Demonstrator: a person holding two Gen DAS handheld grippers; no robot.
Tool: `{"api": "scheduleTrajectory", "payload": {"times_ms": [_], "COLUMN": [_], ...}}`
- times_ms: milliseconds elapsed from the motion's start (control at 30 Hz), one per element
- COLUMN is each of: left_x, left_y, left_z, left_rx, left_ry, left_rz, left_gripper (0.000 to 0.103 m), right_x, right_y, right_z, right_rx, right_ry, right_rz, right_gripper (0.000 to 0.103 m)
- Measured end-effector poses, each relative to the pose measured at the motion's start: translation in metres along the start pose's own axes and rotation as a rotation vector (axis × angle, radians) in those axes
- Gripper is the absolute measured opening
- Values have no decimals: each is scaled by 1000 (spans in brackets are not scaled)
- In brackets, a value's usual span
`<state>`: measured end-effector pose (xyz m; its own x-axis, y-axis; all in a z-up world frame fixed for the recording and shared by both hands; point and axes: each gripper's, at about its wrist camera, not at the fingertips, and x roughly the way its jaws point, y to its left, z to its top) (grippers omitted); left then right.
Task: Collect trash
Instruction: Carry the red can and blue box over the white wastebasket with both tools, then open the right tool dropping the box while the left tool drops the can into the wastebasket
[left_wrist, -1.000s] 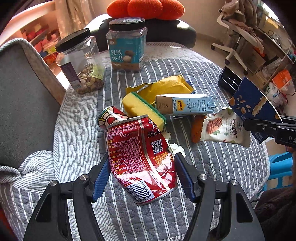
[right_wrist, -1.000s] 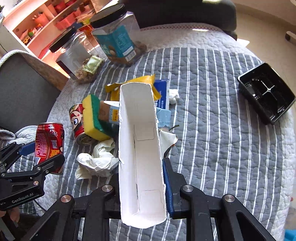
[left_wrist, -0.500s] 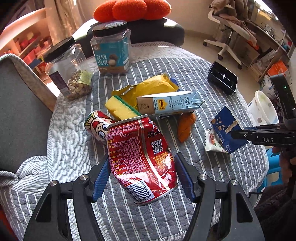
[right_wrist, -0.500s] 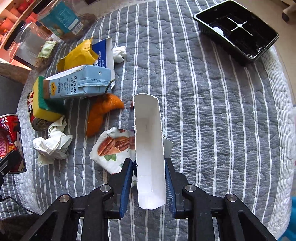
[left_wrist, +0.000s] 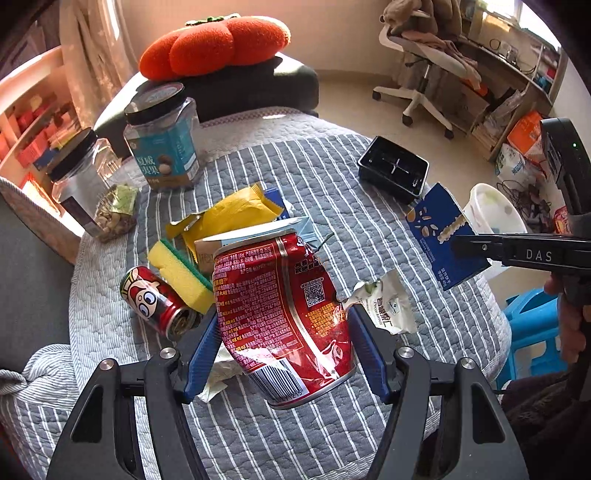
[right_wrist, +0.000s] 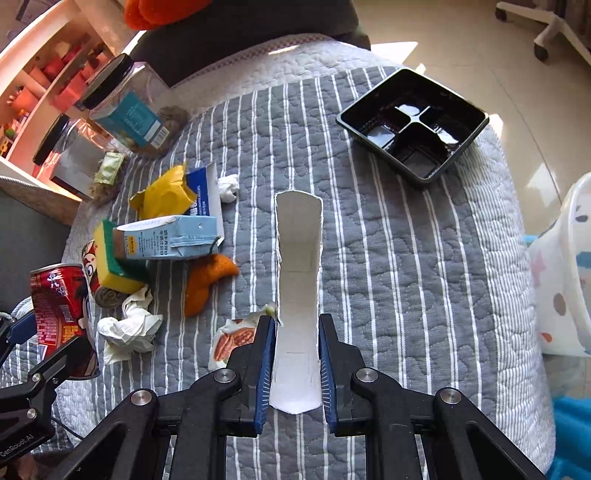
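Grip should be kept firm while the left tongs (left_wrist: 282, 350), clamped on the dented red can (left_wrist: 280, 314) at frame centre, and the right tongs (right_wrist: 295, 369), squeezing the flattened blue carton (right_wrist: 297, 295), are carried to the white bin (right_wrist: 565, 273) at right edge.

Two red cans (left_wrist: 280, 317) (left_wrist: 157, 301), two clear jars (left_wrist: 162, 138) (left_wrist: 81, 177), one sponge (left_wrist: 177, 271), one milk carton (right_wrist: 166, 238), one yellow wrapper (left_wrist: 229, 214), two blue card boxes (left_wrist: 443, 236) (right_wrist: 201, 195), one black tray (right_wrist: 413, 125), two crumpled tissues (right_wrist: 127, 328) (right_wrist: 229, 188), one nut packet (left_wrist: 384, 306)
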<state>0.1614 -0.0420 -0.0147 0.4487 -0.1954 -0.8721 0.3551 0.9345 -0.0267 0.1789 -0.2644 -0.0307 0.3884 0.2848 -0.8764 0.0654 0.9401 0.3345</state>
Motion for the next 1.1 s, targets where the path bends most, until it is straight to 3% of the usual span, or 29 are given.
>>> {"api": "scheduleTrajectory", "payload": {"times_ms": [500,600,833,933,1067,1100], "left_x": [26,28,45,60,81,86], "left_y": [-119,-149,-230,-258,-290,-294], "left_z": [42,56,83,92,103,105], "left_rx": [103,117,240,275,321,325], "left_ry": [-19,-25,-75,-70,-62,-59], "left_rz": [-98,-150,-199,-220,-234,-240], "left_gripper": [70,70,70,70,70,70], "right_x": [-59,-64,-64,-65,-78,-82], "right_y": [-155,-186,-239,-251,-270,-272], "right_z": [-6,-8,-12,-15,-24,-25], "right_rx": [251,303,418,425,476,482], "right_ry": [-117,-130,-150,-149,-157,-160], "right_rz": [-172,-202,-222,-232,-238,-243], "right_gripper": [21,21,22,26,45,46]}}
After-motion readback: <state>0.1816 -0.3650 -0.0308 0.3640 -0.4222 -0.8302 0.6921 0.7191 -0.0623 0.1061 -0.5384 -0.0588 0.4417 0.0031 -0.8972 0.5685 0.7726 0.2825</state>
